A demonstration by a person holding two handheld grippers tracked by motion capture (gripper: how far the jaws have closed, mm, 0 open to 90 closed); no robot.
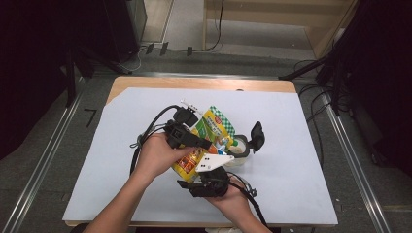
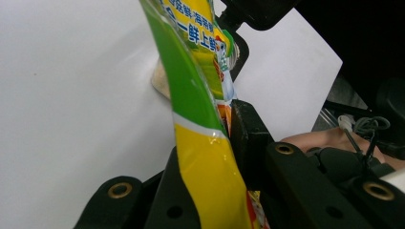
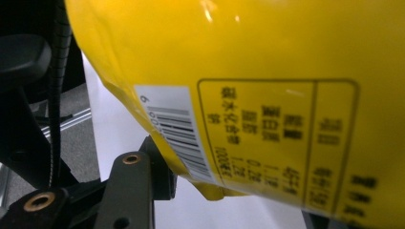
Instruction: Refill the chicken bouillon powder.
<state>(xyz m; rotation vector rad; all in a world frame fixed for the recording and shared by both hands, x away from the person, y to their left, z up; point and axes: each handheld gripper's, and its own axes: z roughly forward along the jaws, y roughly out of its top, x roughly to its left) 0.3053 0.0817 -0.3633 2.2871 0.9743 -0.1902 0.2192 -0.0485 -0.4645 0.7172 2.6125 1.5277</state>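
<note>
Looking down in the high view, a yellow-and-green pouch (image 1: 204,141) is seen held above the middle of the white sheet (image 1: 121,160) that covers the table (image 1: 194,83). The left gripper (image 1: 206,144) comes in from nine o'clock of the pouch, carried by the left hand (image 1: 158,155), and its tips lie across the pouch's middle. The right gripper (image 1: 194,180) sits at six o'clock of the pouch, carried by the right hand (image 1: 232,196), with its grey plate (image 1: 214,162) lying over the pouch's lower edge. A tape roll (image 1: 239,148) lies on the sheet at three o'clock of the pouch, just beside it, and a black object (image 1: 256,133) stands at the roll's two o'clock.

In the left gripper view, the pouch (image 2: 200,119) is seen edge-on, running from twelve to six o'clock between the two black jaws. Both jaws are pressed against its sides, so the left gripper (image 2: 205,157) is pinching the pouch. The right hand (image 2: 315,138) is glimpsed at four o'clock, and the white sheet (image 2: 71,95) spreads behind at nine o'clock.

In the right gripper view, the yellow back of the pouch (image 3: 267,71), with a barcode and printed panel, is seen close up. The lower corner of the pouch rests against the jaw at seven o'clock; the other jaw is barely seen at five o'clock. Whether the right gripper (image 3: 229,200) is pinching the pouch or standing spread around it cannot be told.
</note>
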